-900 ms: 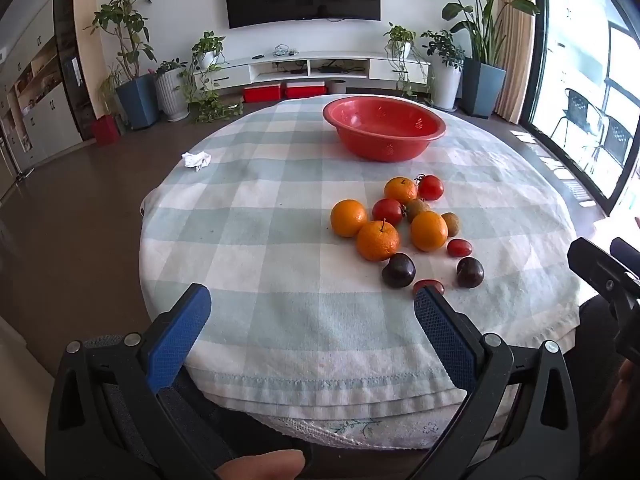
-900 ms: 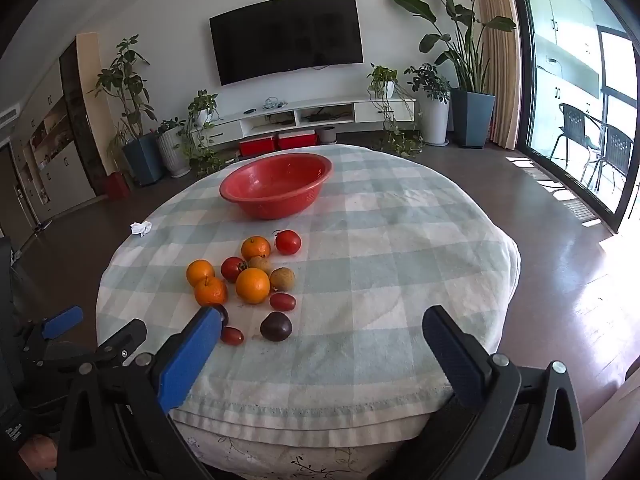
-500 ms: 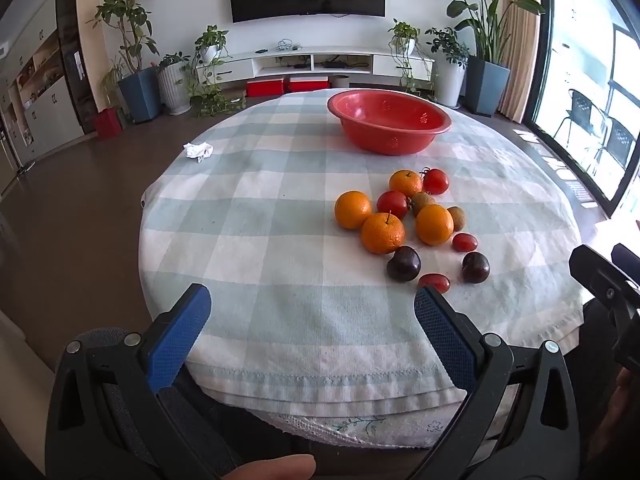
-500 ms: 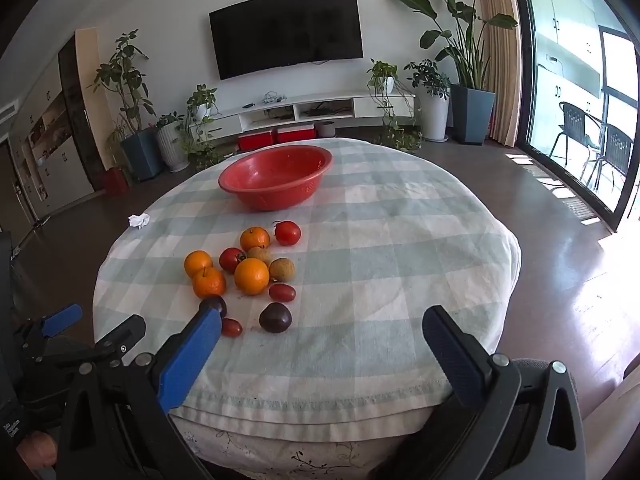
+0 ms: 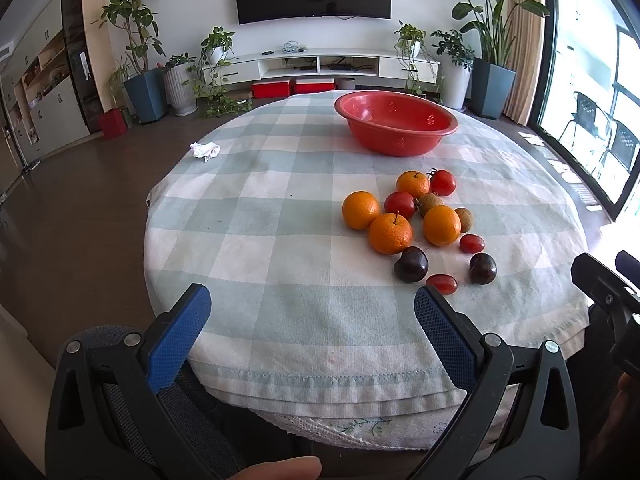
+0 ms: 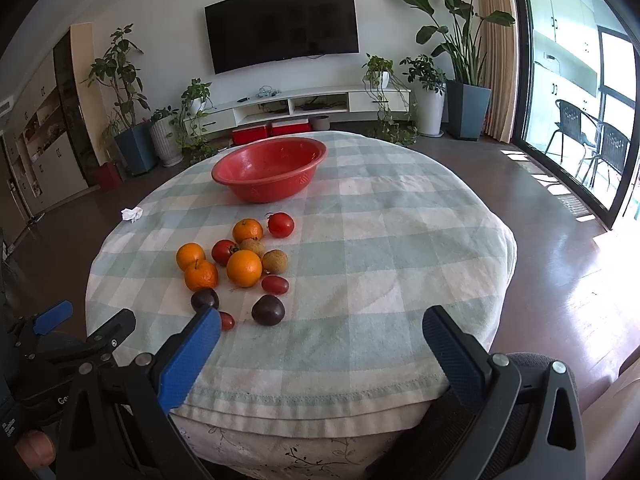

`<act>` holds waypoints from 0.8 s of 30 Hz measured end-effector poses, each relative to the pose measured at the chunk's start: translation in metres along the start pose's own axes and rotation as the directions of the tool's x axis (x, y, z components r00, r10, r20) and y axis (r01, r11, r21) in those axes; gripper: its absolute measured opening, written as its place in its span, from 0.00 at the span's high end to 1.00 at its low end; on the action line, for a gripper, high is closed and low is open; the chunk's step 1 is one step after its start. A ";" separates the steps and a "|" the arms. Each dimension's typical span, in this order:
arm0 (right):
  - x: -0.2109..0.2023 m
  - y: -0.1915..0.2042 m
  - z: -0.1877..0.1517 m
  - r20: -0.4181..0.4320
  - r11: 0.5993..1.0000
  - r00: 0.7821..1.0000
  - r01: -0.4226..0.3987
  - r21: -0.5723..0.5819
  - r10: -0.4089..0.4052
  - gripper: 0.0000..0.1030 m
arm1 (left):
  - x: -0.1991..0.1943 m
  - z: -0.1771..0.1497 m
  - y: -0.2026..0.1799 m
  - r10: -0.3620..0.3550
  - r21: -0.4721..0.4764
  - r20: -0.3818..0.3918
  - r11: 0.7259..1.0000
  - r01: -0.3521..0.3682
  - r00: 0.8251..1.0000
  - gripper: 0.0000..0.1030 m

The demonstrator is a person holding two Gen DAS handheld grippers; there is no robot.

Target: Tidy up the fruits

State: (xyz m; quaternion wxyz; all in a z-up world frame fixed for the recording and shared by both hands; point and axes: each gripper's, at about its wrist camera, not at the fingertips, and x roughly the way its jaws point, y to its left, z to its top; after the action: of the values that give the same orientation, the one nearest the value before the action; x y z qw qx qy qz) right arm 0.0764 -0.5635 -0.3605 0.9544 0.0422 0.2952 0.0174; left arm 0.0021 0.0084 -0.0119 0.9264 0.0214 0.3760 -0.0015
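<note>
We see a round table (image 5: 280,240) under a checked cloth, with a red bowl (image 5: 396,122) toward its far side. Our left gripper (image 5: 312,320) and right gripper (image 6: 320,332) hang over the near edge, fingers wide apart and empty. The fruits (image 5: 416,224) lie loose on the cloth, between bowl and grippers

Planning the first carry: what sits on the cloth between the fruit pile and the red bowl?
Nothing: in both wrist views only bare checked tablecloth separates the red bowl from the nearest fruit, a tomato and an orange.
</note>
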 end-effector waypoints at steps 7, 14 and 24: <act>0.003 0.001 -0.002 -0.015 1.000 1.000 0.017 -0.010 -0.017 0.00 | 0.000 0.000 0.001 0.000 0.000 0.000 1.000 0.000 1.000 0.00; 0.004 0.002 -0.003 -0.018 1.000 1.000 0.026 -0.015 -0.026 0.00 | 0.000 0.000 0.002 -0.001 -0.001 0.001 1.000 0.001 1.000 0.00; 0.005 0.002 -0.003 -0.020 1.000 0.999 0.027 -0.013 -0.027 0.00 | 0.000 -0.001 0.002 -0.001 0.001 0.001 1.000 0.001 1.000 0.00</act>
State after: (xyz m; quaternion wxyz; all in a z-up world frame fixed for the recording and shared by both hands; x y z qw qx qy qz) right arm 0.0785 -0.5610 -0.3657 0.9517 0.0320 0.3053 0.0070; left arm 0.0015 0.0104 -0.0122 0.9265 0.0219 0.3757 -0.0020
